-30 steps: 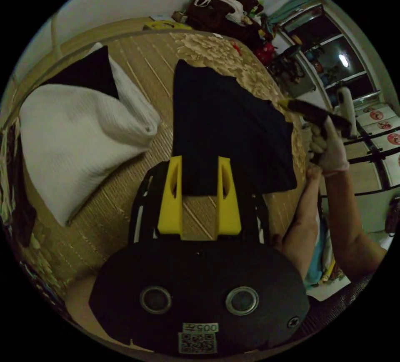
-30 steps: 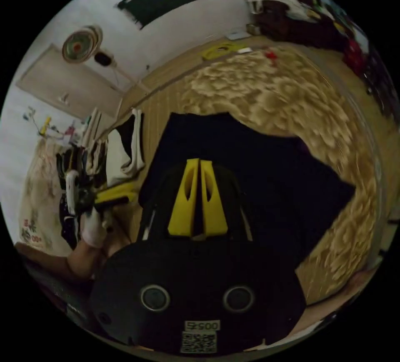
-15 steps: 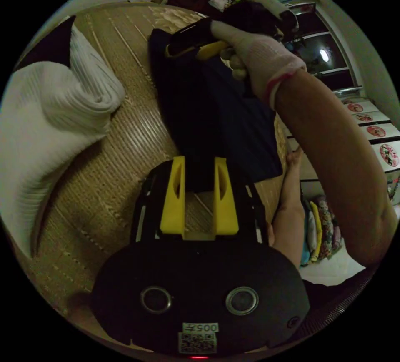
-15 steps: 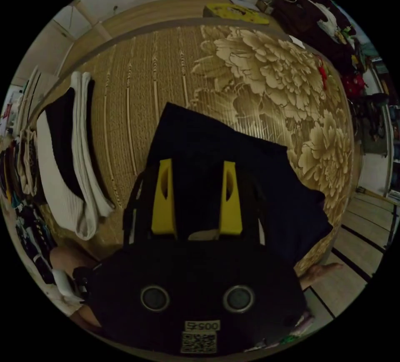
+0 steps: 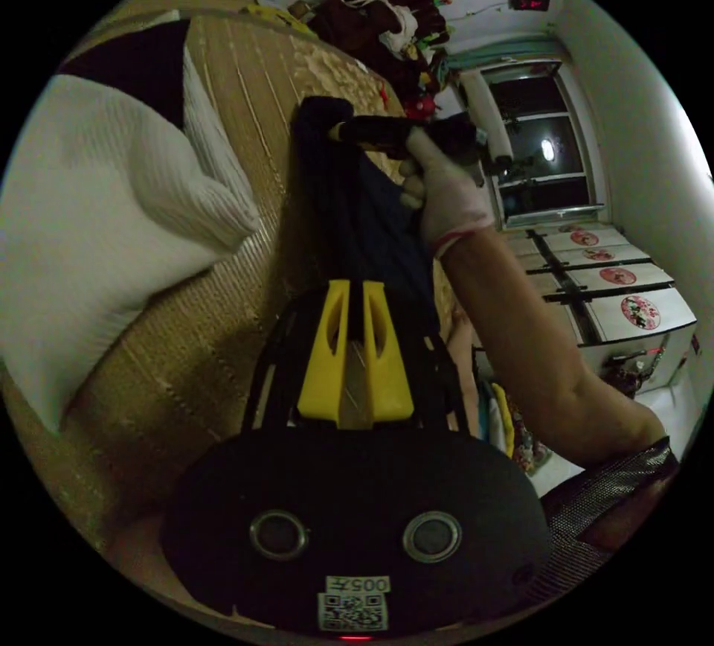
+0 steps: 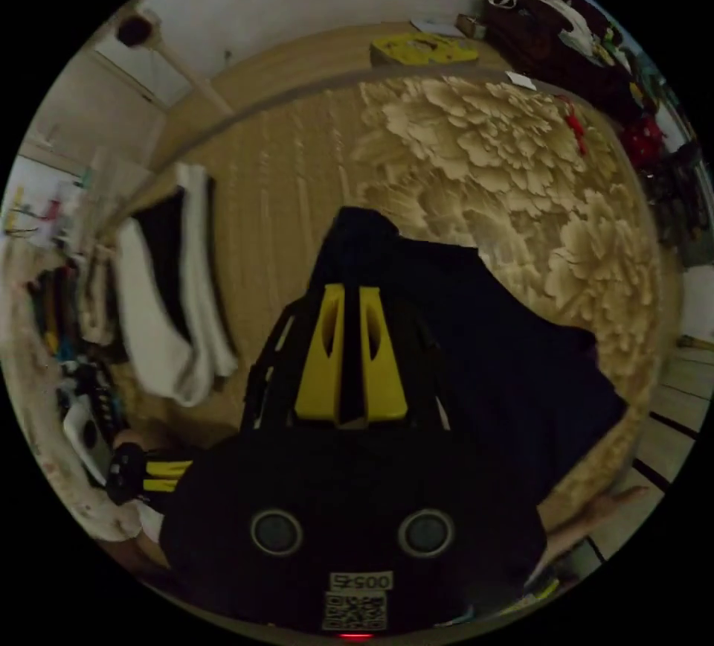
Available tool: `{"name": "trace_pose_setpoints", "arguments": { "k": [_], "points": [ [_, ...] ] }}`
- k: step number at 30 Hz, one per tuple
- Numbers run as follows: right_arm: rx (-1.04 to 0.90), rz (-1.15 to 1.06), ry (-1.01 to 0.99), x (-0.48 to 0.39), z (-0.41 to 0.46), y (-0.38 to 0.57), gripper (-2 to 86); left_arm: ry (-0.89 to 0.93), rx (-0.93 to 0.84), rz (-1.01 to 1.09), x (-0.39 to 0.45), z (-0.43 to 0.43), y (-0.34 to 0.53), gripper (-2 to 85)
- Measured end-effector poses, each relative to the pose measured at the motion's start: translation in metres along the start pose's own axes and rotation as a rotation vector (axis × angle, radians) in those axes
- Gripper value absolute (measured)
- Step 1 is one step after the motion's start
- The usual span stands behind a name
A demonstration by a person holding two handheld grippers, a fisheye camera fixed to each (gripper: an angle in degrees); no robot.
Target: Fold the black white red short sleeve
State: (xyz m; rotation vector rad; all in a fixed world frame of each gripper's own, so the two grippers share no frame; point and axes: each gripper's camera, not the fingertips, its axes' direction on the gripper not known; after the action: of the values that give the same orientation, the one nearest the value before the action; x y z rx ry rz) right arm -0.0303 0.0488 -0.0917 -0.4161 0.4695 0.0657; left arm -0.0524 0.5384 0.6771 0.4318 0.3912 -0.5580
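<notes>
On the bed's woven floral mat [image 6: 476,155] lies the dark short sleeve garment [image 6: 491,348], bunched and partly lifted at its far end. Left gripper view: left tongs [image 5: 355,289], yellow jaws nearly pressed together over the garment's [image 5: 349,214] near edge; cannot tell if cloth sits between them. Farther along, the right tongs [image 5: 338,131], held by a gloved hand [image 5: 446,184], pinch the far end of the garment, raising a dark bunch above the mat [image 5: 245,80]. White ribbed cloth with a black patch [image 5: 111,177] sits on the mat beside the garment. Right gripper view: right tongs [image 6: 349,296], jaws drawn close with a thin dark strip of cloth between them, gripping the garment's upper bunch. White and black cloth [image 6: 171,304] lies well apart toward the mat's edge. Left tongs [image 6: 167,473] show low at the side, yellow tips visible. Dark bags [image 6: 550,13] are piled at the far end of the bed.
</notes>
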Motion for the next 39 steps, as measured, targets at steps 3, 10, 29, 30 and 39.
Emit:
{"name": "trace_pose_setpoints", "arguments": {
  "k": [3,10,29,30,39],
  "points": [
    [0.147,-0.006,-0.309,0.026,-0.027,0.016,-0.7,-0.089,0.019,0.039,0.020,-0.005,0.010,4.5],
    [0.370,0.038,-0.749,0.163,-0.077,0.085,-0.4,-0.109,0.027,0.305,0.103,0.042,0.032,4.8],
    [0.364,0.404,-0.705,0.405,-0.042,0.238,4.1,-0.054,-0.212,0.687,0.182,0.203,0.110,3.4],
    [0.401,0.426,-0.685,0.411,-0.051,0.251,4.3,-0.111,-0.179,0.687,0.180,0.199,0.113,3.2],
    [0.207,0.071,-0.414,0.311,-0.066,0.330,8.7,-0.238,-0.047,0.441,0.132,0.183,0.091,2.3]
  ]
}}
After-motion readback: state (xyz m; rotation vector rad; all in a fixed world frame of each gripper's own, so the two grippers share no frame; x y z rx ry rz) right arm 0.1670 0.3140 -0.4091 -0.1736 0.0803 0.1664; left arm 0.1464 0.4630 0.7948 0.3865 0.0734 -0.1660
